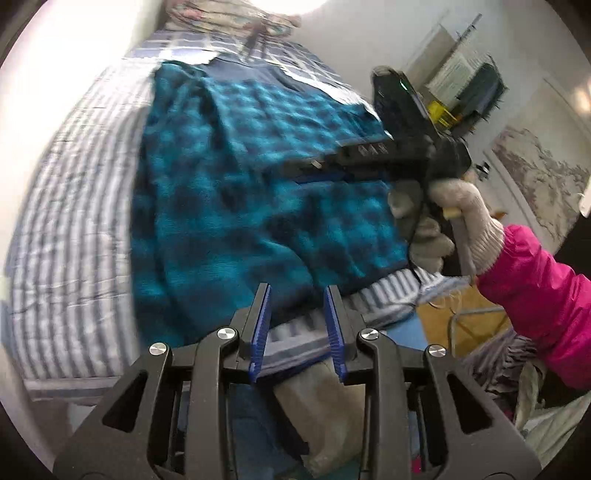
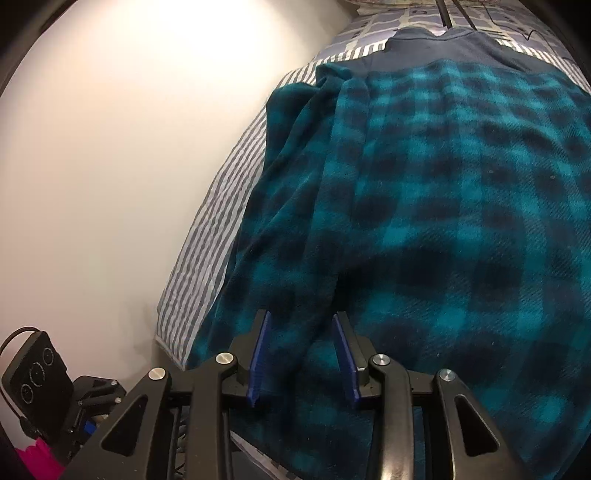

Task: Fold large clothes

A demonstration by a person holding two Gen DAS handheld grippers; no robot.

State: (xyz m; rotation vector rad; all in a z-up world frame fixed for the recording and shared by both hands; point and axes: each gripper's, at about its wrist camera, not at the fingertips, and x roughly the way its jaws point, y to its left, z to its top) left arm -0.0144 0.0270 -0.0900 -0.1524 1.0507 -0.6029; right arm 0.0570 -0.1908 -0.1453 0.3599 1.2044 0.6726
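A large teal and black plaid fleece garment (image 1: 236, 192) lies spread over a bed with a grey-and-white striped sheet (image 1: 74, 229). Its dark navy collar end (image 2: 424, 44) points toward the pillows. My left gripper (image 1: 297, 288) is open above the garment's near hem and the bed's edge, with nothing between its blue pads. In the left wrist view my right gripper (image 1: 314, 168), blurred, hangs over the garment's right side in a white-gloved hand (image 1: 461, 206) with a pink sleeve. From its own camera my right gripper (image 2: 302, 314) is open, with a raised fold of fleece (image 2: 325, 266) running between the pads.
A white wall (image 2: 110, 147) runs along the bed's far side. Floral pillows (image 1: 229, 18) lie at the head. A cluttered shelf (image 1: 465, 88) and a wall picture (image 1: 539, 177) stand to the right. Loose clothes (image 1: 517, 362) are piled by the wooden floor (image 1: 472, 317).
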